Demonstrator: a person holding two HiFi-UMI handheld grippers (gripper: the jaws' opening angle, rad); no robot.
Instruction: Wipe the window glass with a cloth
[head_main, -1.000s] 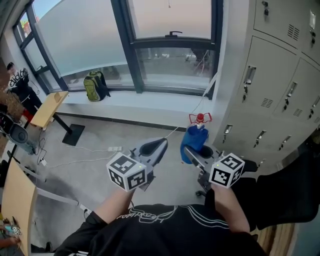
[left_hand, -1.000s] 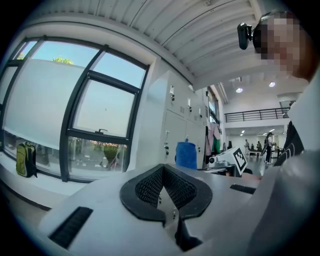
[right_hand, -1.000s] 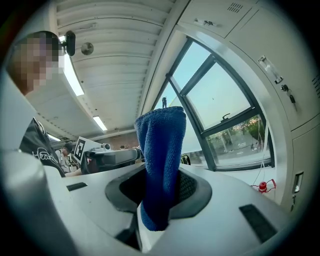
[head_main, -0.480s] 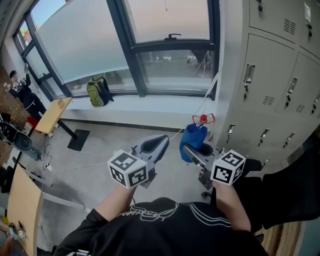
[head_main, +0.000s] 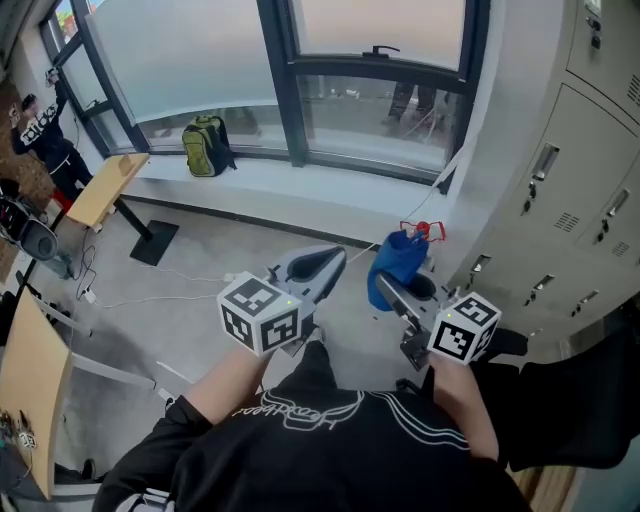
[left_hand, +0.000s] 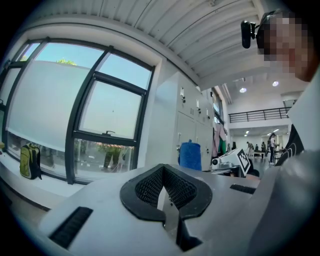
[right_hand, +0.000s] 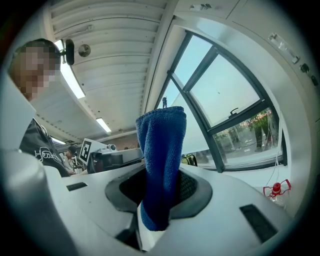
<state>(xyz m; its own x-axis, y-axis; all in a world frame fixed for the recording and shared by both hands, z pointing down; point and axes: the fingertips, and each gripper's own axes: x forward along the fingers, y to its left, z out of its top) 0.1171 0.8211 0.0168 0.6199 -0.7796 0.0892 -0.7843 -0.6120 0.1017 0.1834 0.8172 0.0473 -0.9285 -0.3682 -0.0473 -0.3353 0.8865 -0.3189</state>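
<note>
one blue cloth (right_hand: 161, 150) clamped in the right gripper (right_hand: 158, 197); the left gripper (left_hand: 165, 192) clenched, empty.

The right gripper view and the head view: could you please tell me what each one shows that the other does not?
Only the right gripper view shows the ceiling strip lights and, close up, the right tool shut on the blue cloth, which stands up between its jaws. Only the head view shows the wooden desk and the cables on the floor. Both show the cloth, the window, the red-topped object below it and the left tool.
</note>
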